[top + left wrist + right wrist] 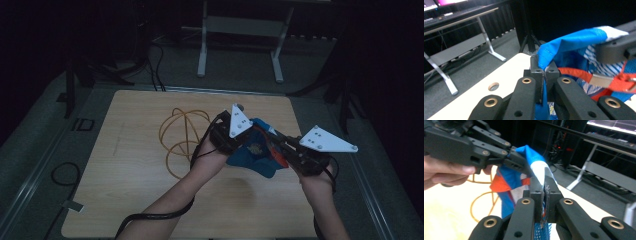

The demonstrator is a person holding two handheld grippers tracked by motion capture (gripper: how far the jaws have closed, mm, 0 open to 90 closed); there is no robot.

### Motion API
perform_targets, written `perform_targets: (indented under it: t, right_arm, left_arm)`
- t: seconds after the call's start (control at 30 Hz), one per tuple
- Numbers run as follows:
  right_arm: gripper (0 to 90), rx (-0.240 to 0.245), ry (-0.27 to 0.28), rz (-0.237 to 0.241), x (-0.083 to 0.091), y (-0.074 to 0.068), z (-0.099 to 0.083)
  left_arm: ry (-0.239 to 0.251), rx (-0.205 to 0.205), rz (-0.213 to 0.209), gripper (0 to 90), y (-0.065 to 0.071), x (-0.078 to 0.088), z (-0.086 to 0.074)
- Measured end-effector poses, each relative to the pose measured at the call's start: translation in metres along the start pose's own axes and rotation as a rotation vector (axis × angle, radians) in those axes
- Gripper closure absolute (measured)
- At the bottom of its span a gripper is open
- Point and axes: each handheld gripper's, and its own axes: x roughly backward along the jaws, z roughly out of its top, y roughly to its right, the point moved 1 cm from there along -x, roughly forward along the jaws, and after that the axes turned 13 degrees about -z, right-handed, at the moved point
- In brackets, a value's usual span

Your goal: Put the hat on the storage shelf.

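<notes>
A blue cloth bag [252, 156] with an orange strap and white striped patches hangs above the middle of the wooden table [135, 195], held between both hands. My left gripper [251, 129] is shut on a folded blue edge of the bag [574, 40], with the pads [535, 65] pressed together on the fabric. My right gripper [280, 146] comes in from the right and is shut on a white and blue edge of the bag [537, 168]. In the right gripper view the left gripper [522, 166] pinches the same fabric just beyond my own jaws.
A yellow cable [182, 134] lies in loops on the table left of the hands. The tabletop has a round hole [493, 86] near its edge. A white-legged desk frame [240, 30] stands on the dark floor beyond the table, with black cables [155, 65] nearby.
</notes>
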Motion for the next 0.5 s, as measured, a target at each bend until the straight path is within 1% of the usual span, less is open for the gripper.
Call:
perform_targets:
  t: [0.1, 0.17, 0.2, 0.23, 0.3, 0.33, 0.37, 0.43, 0.47, 0.5]
  right_arm:
    - [86.6, -0.01, 0.009, 0.014, 0.003, -0.001, -0.004]
    - [86.6, -0.004, 0.01, 0.026, 0.004, -0.003, -0.005]
    - [86.5, -0.002, 0.014, 0.027, 0.005, -0.003, -0.005]
    - [86.1, -0.002, 0.016, 0.029, 0.006, -0.003, -0.005]
    - [82.2, 0.0, 0.029, 0.044, 0.008, -0.003, -0.004]
    - [80.6, -0.008, 0.04, 0.05, 0.01, -0.003, -0.003]
    - [78.7, -0.013, 0.05, 0.064, 0.013, -0.002, -0.003]
    - [75.9, -0.018, 0.068, 0.088, 0.02, -0.002, -0.001]
    - [75.3, -0.018, 0.075, 0.1, 0.024, -0.002, 0.0]
    - [73.0, -0.016, 0.085, 0.107, 0.028, -0.002, 0.0]
  left_arm:
    - [0.017, -0.003, -0.01, 89.6, 0.001, 0.001, 0.002]
    - [0.022, -0.008, -0.009, 89.6, 0.002, 0.0, 0.002]
    - [0.024, -0.009, -0.018, 89.6, 0.002, 0.0, 0.002]
    - [0.03, -0.012, -0.011, 89.6, 0.003, 0.0, 0.002]
    - [0.037, -0.017, -0.019, 89.6, 0.002, 0.001, 0.003]
    - [0.043, -0.019, -0.012, 89.6, 0.002, 0.002, 0.003]
    - [0.043, -0.013, -0.021, 89.6, 0.001, 0.003, 0.003]
    - [0.059, -0.021, -0.03, 89.5, -0.001, 0.005, 0.002]
    - [0.081, -0.023, -0.056, 89.5, -0.001, 0.007, 0.001]
    - [0.106, -0.035, -0.073, 89.5, 0.0, 0.008, 0.0]
